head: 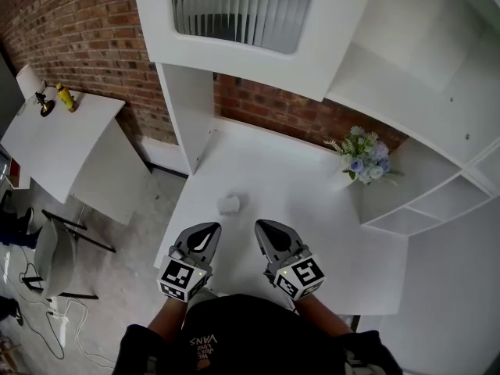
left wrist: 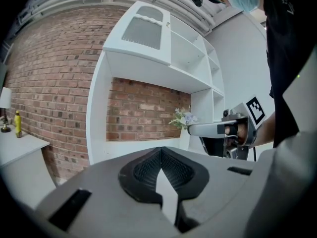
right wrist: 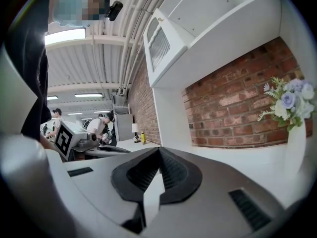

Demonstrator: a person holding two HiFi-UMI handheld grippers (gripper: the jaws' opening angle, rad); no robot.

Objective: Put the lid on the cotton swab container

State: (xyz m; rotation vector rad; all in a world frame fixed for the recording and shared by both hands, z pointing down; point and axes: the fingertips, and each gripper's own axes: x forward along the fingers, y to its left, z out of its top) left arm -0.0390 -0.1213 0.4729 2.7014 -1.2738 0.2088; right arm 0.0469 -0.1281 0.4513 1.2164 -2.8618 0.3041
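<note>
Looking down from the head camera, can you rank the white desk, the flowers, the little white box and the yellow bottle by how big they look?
Largest first:
1. white desk
2. flowers
3. little white box and yellow bottle look about alike. The bottle is farther away, so I leave them unranked.

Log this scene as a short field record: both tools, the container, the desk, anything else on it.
left tool: shut, empty
right tool: shut, empty, beside the left tool
container: small, white, on the desk ahead of both tools, untouched; lid too small to tell
desk: white
other: flowers at the desk's back right
</note>
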